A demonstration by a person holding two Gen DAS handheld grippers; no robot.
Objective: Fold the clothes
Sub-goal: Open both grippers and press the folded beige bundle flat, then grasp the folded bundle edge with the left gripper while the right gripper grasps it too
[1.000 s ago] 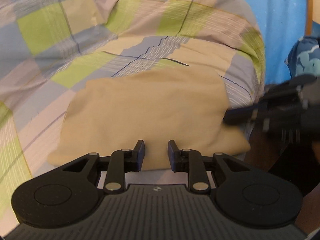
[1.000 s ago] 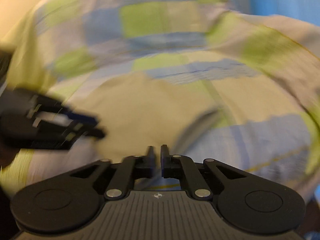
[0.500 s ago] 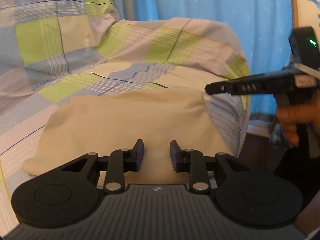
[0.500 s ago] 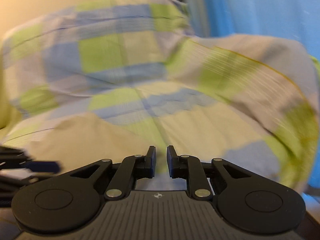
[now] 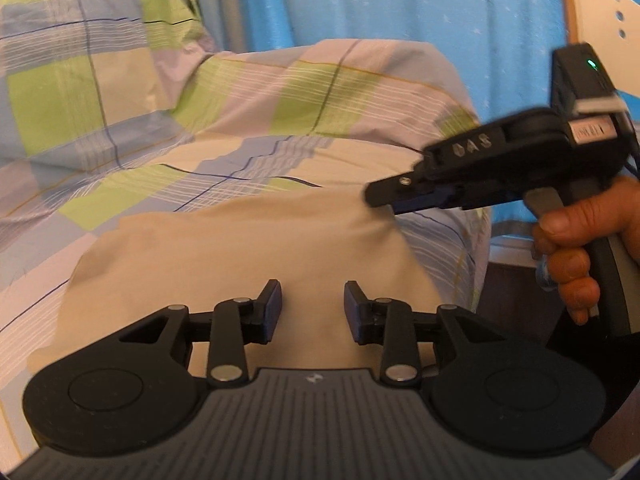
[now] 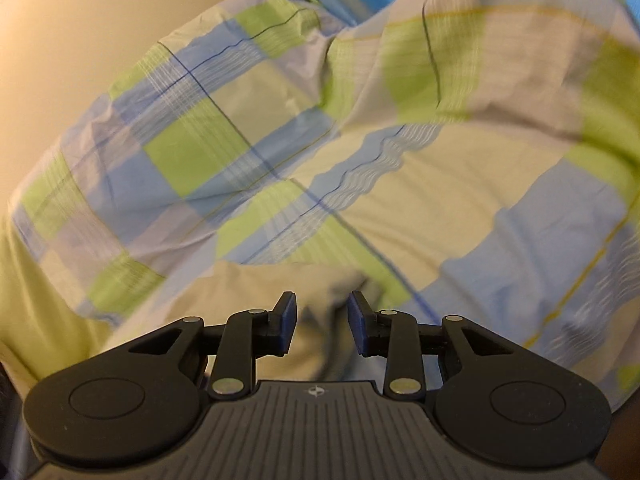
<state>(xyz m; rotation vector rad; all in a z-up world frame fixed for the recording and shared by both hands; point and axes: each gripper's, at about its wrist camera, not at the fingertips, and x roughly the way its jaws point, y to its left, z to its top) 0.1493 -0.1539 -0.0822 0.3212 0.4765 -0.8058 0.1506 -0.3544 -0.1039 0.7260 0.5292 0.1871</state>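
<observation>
A folded beige garment (image 5: 240, 256) lies flat on the checked bedcover (image 5: 248, 92). My left gripper (image 5: 312, 308) hovers over its near edge, open, with nothing between the fingers. In the left wrist view my right gripper (image 5: 384, 196), held by a hand (image 5: 572, 264), reaches in from the right, its tip at the garment's far right corner. In the right wrist view the right gripper (image 6: 322, 320) is open, and the beige garment (image 6: 240, 292) bunches slightly just ahead of its fingers.
A checked pillow (image 5: 80, 68) rises at the back left. Blue curtains (image 5: 400, 4) hang behind the bed. A pale wooden panel (image 5: 600, 20) stands at the upper right. The bed edge (image 5: 480, 240) drops to a dark floor on the right.
The right gripper has gone from nearly shut to open and swung onto the garment's far right corner. The left gripper's fingers have spread a little wider.
</observation>
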